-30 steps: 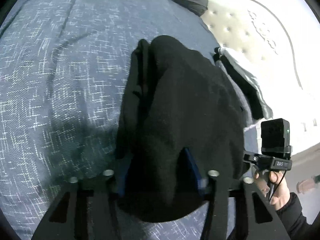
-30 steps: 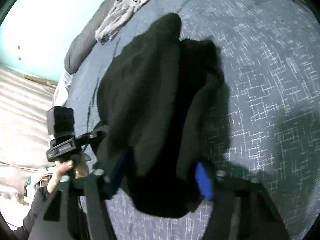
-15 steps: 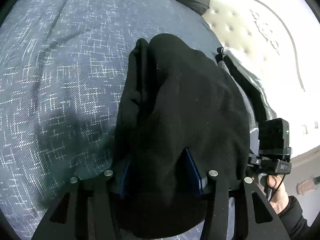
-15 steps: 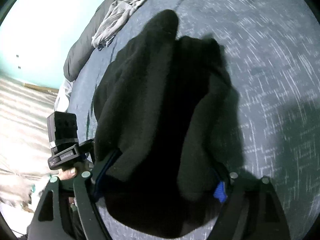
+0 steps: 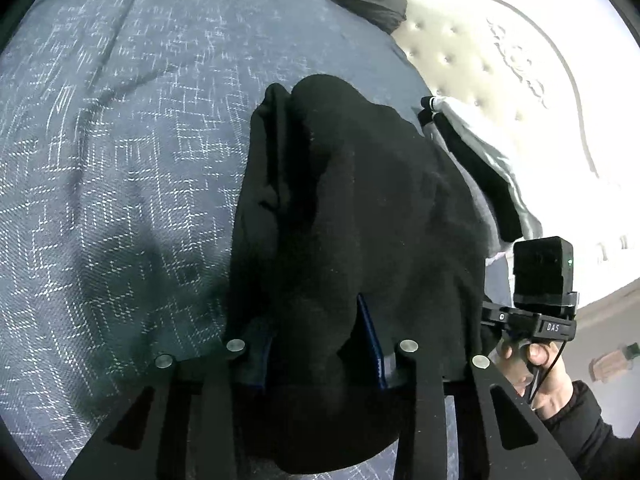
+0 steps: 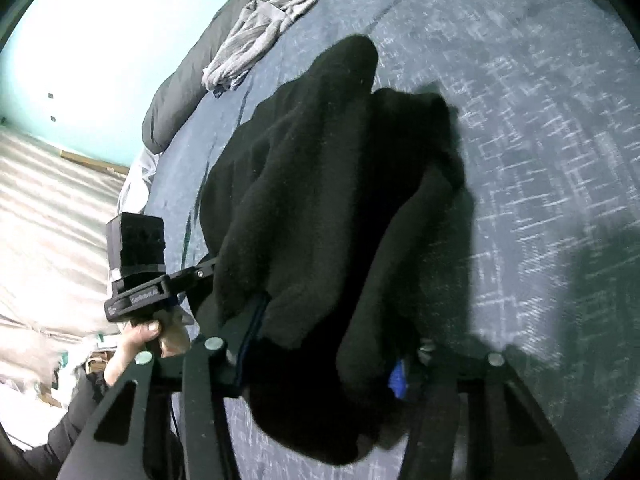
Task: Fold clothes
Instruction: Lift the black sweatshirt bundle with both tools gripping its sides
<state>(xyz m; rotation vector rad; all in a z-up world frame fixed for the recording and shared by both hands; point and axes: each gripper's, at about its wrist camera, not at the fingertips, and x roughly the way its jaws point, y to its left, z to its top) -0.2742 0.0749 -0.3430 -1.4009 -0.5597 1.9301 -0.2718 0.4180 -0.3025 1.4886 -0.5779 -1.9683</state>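
A black fleece garment (image 5: 352,216) hangs bunched over the blue patterned bedspread (image 5: 112,168), its far end resting on the bed. My left gripper (image 5: 320,344) has its blue pads on either side of a thick fold, and its jaws are closing on the cloth. In the right wrist view the same garment (image 6: 320,200) fills the middle. My right gripper (image 6: 326,352) is likewise closing, with fleece packed between its pads. Each view shows the other gripper's camera block and the hand holding it at the side.
A crumpled grey garment (image 6: 256,36) lies on a dark grey duvet (image 6: 176,96) at the bed's far end. Folded black and grey clothes (image 5: 480,168) sit at the bed's edge beside a cream tufted surface (image 5: 480,48).
Both pairs of jaws widened briefly, then narrowed on the black fleece. The garment now sits closer and more bunched in both views.
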